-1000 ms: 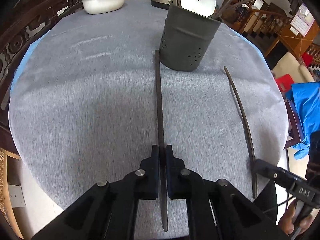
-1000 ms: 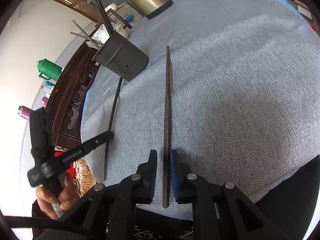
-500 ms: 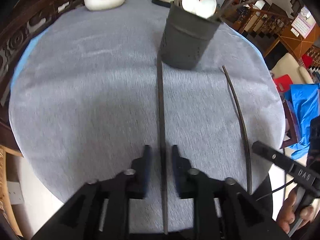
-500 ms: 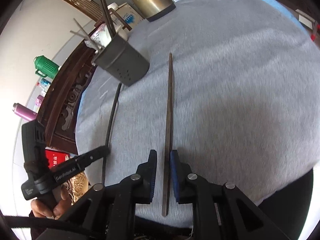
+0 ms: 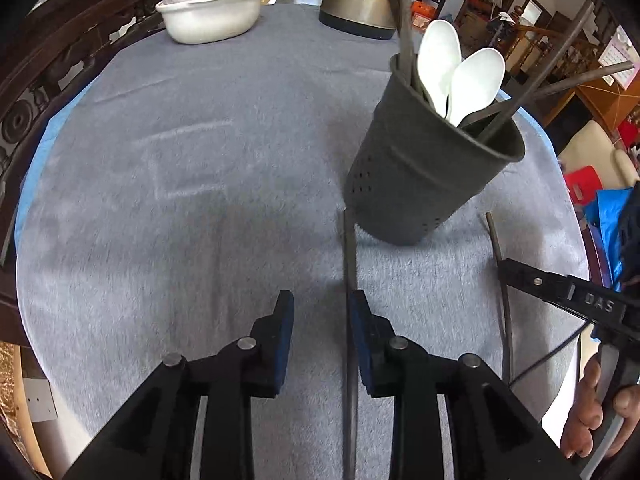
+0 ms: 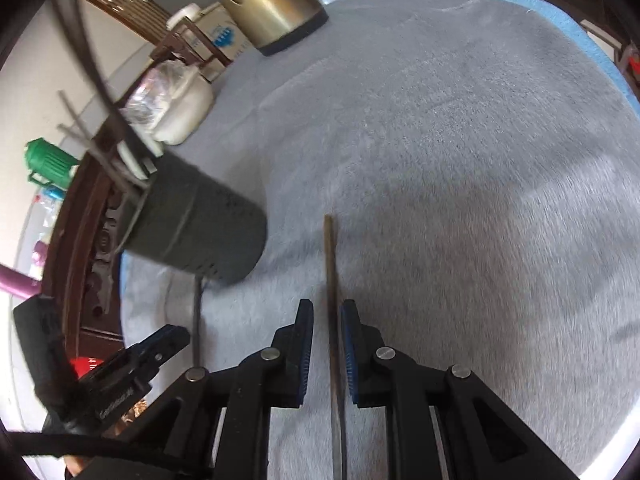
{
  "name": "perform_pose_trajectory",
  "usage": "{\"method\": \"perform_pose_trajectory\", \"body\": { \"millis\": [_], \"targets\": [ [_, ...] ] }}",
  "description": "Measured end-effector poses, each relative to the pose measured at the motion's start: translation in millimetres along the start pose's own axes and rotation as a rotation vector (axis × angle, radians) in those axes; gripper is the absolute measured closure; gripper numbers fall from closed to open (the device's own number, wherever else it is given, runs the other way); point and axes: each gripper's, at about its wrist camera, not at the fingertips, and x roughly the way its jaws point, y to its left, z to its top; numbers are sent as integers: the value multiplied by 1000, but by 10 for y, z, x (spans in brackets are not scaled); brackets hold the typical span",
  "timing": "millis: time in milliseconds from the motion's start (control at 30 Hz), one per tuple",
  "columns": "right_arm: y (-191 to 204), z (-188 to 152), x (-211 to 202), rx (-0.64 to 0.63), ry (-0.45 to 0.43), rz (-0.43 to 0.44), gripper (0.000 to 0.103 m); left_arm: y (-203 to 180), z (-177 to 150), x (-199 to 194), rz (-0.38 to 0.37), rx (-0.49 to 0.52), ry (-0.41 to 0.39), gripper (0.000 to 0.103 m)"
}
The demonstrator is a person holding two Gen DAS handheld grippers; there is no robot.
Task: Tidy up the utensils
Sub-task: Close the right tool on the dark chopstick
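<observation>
A dark perforated utensil holder (image 5: 428,168) stands on the grey cloth, holding two white spoons (image 5: 456,76) and several dark chopsticks. One dark chopstick (image 5: 350,280) lies on the cloth between the fingers of my left gripper (image 5: 320,304), close to the right finger; the jaws are open. A second chopstick (image 5: 502,280) lies to its right. In the right wrist view this second chopstick (image 6: 331,280) lies between the open fingers of my right gripper (image 6: 325,316). The holder (image 6: 196,232) is at left there, and the first chopstick (image 6: 197,312) lies below it.
A white basin (image 5: 212,16) with a plastic bag and a metal kettle (image 5: 360,0) stand at the table's far side. The kettle (image 6: 272,8) shows in the right wrist view too. A dark carved wooden rail (image 5: 24,92) runs along the left edge.
Both grippers have opened: the left let go of its chopstick, which now lies on the cloth, and the right's jaws widened. Both have moved forward toward the holder.
</observation>
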Motion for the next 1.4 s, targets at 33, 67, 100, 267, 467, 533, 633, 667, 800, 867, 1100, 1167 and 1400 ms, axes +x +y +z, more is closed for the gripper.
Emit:
{"method": "perform_pose_trajectory", "body": {
  "millis": [33,67,100,267,467,533,633,667,800,867,1100,1167,1400],
  "targets": [
    [6,33,29,5,10,-10,86,-28,35,32,8,11,-2,74],
    [12,58,59,9,18,-17,86,-58,51,46,16,23,-6,74],
    [40,83,69,0,15,-27,86,-86,65,74,23,30,-6,74],
    [131,153,115,-51,7,-71,86,-169,104,175,74,41,-9,70],
    [121,141,150,-102,-19,-103,89,-282,133,266,136,61,-24,70],
    [202,138,172,-152,-29,-144,89,-351,140,296,158,74,-25,69],
    [298,110,194,-214,-37,-191,89,-417,130,293,188,101,-36,67],
    [326,104,204,-228,-42,-199,89,-442,133,303,193,106,-37,66],
    [278,88,184,-240,-47,-191,90,-535,131,345,207,118,-38,62],
    [250,91,168,-233,-44,-182,90,-563,117,357,212,128,-40,61],
    [239,156,175,-208,-3,-181,91,-594,121,383,209,137,-44,56],
    [263,184,183,-212,10,-193,91,-596,121,381,208,138,-44,55],
    [348,204,304,-245,10,-227,89,-549,109,364,189,122,-41,52]
  ]
}}
